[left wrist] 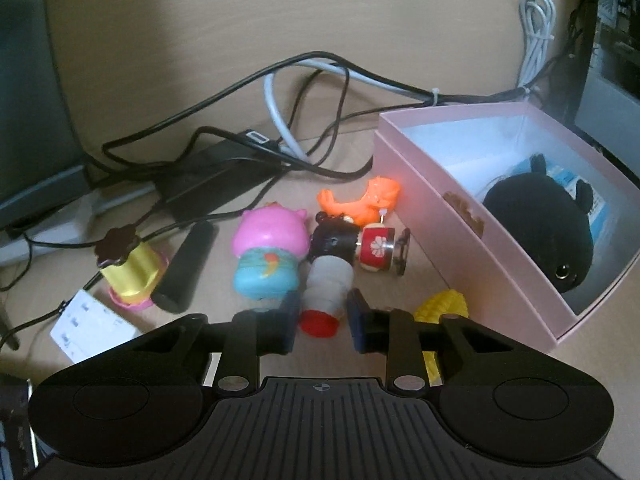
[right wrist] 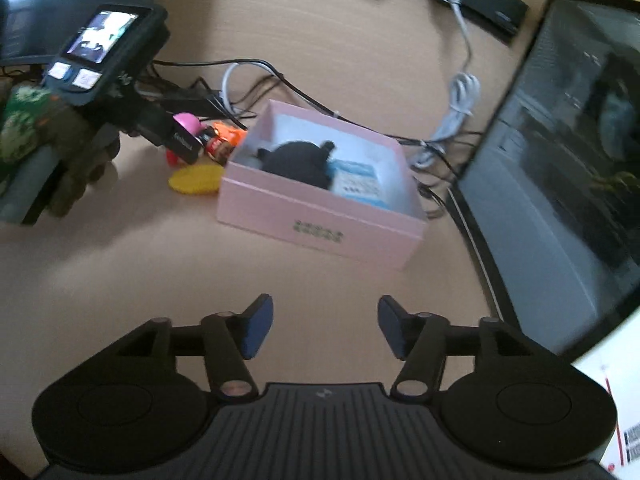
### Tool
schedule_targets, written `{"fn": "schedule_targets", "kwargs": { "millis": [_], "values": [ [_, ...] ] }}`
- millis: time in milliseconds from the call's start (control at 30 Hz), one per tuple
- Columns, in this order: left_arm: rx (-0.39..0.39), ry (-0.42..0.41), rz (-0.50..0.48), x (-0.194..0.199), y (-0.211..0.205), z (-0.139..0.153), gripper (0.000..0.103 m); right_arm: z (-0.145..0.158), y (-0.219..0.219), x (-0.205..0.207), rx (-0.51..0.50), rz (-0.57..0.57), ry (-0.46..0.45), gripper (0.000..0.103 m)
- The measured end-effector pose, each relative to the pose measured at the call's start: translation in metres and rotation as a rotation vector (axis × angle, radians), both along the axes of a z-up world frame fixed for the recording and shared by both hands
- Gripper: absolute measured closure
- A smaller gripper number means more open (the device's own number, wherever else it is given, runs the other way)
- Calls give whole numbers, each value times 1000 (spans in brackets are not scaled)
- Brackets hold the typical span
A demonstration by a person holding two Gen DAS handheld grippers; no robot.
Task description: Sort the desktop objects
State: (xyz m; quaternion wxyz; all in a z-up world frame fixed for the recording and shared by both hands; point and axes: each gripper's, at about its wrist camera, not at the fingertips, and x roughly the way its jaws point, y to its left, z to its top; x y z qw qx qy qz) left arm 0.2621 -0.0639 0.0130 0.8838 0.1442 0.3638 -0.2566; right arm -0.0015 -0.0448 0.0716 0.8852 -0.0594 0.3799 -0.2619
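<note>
Between the left gripper's (left wrist: 322,316) blue pads (left wrist: 357,320) a white figurine with a red base (left wrist: 325,290) is lying on its side; the jaws are standing either side of it, and I cannot tell whether they are pressing it or only framing it. At 12 o'clock from the figurine a small black doll (left wrist: 333,236) is lying against a red drum toy (left wrist: 376,254). At 11 o'clock a pink-and-blue squishy (left wrist: 270,254) is sitting just beside it, and farther at 10 o'clock a yellow cup (left wrist: 130,276) and a black cylinder (left wrist: 187,266) are lying near each other. An orange toy (left wrist: 362,200) is resting at 12 o'clock, touching the pink box (left wrist: 472,240). A yellow toy (left wrist: 442,306) is lying at 3 o'clock, half hidden by the gripper. Inside the box, at 2 o'clock, a black plush (left wrist: 540,236) is sitting on a blue packet (left wrist: 564,176).

Over bare desk (right wrist: 120,272), the right gripper (right wrist: 325,326) is hanging with its jaws wide apart, holding nothing. The box is sitting at 12 o'clock from it, and a monitor (right wrist: 560,184) is standing at 2 o'clock. Cables (left wrist: 240,120) are trailing behind the toys.
</note>
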Motion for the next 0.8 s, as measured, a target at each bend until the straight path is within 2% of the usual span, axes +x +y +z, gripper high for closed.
{"fn": "schedule_targets", "kwargs": {
  "millis": [200, 400, 500, 567, 667, 700, 800],
  "values": [
    [-37, 9, 32, -38, 43, 10, 74, -3, -1, -4, -1, 50, 3, 37],
    [-55, 56, 98, -97, 98, 12, 73, -5, 18, 24, -7, 243, -28, 37],
    [-43, 61, 173, -111, 119, 8, 64, -8, 34, 50, -57, 349, -32, 37],
    [-39, 64, 218, -114, 130, 8, 55, -12, 45, 74, -124, 406, -25, 40],
    [-54, 72, 271, -118, 148, 10, 48, -23, 55, 114, -206, 477, 20, 53],
    [-68, 75, 288, -122, 155, 12, 46, -26, 54, 127, -201, 479, 36, 53],
    [-118, 85, 326, -134, 172, 13, 31, -33, 54, 163, -176, 477, 55, 53]
  ]
}}
